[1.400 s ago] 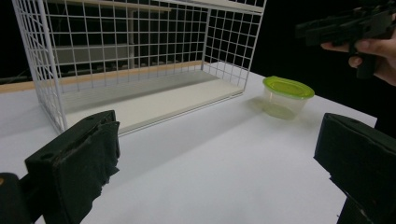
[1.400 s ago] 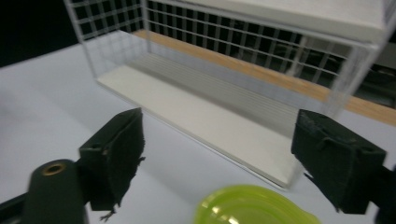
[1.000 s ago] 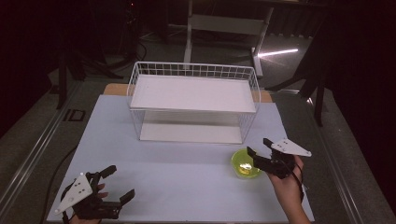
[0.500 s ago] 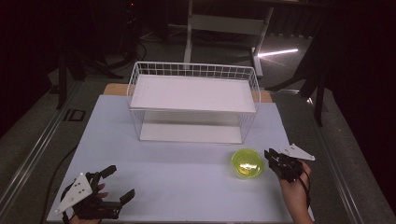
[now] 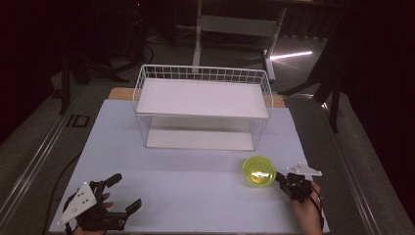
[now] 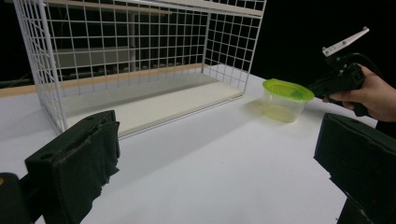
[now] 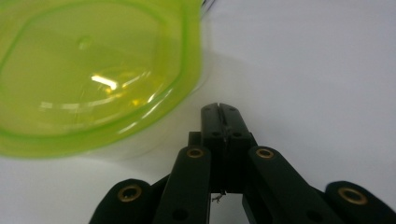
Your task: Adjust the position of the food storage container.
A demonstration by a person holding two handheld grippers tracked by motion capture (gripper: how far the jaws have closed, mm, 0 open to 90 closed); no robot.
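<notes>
A small clear tub with a lime-green lid (image 5: 258,171) stands on the white table (image 5: 195,191), right of centre and in front of the wire rack (image 5: 203,105). My right gripper (image 5: 280,178) is shut with nothing in it, its tip just beside the tub's right rim. In the right gripper view the closed gripper (image 7: 219,109) sits a little clear of the green lid (image 7: 93,70). My left gripper (image 5: 126,193) rests open at the near left corner. In the left gripper view its pads (image 6: 88,154) frame the rack (image 6: 140,56), the tub (image 6: 286,99) and the other hand.
The white wire rack has an upper shelf (image 5: 203,97) and a lower board (image 5: 198,139), open toward me. Bare tabletop lies between the two grippers. The table's right edge (image 5: 313,166) is close to my right hand. Dark floor and stands surround the table.
My right gripper has pulled back from over the tub to its right side and come down toward the table edge. The tub stays where it was. The left gripper has not moved.
</notes>
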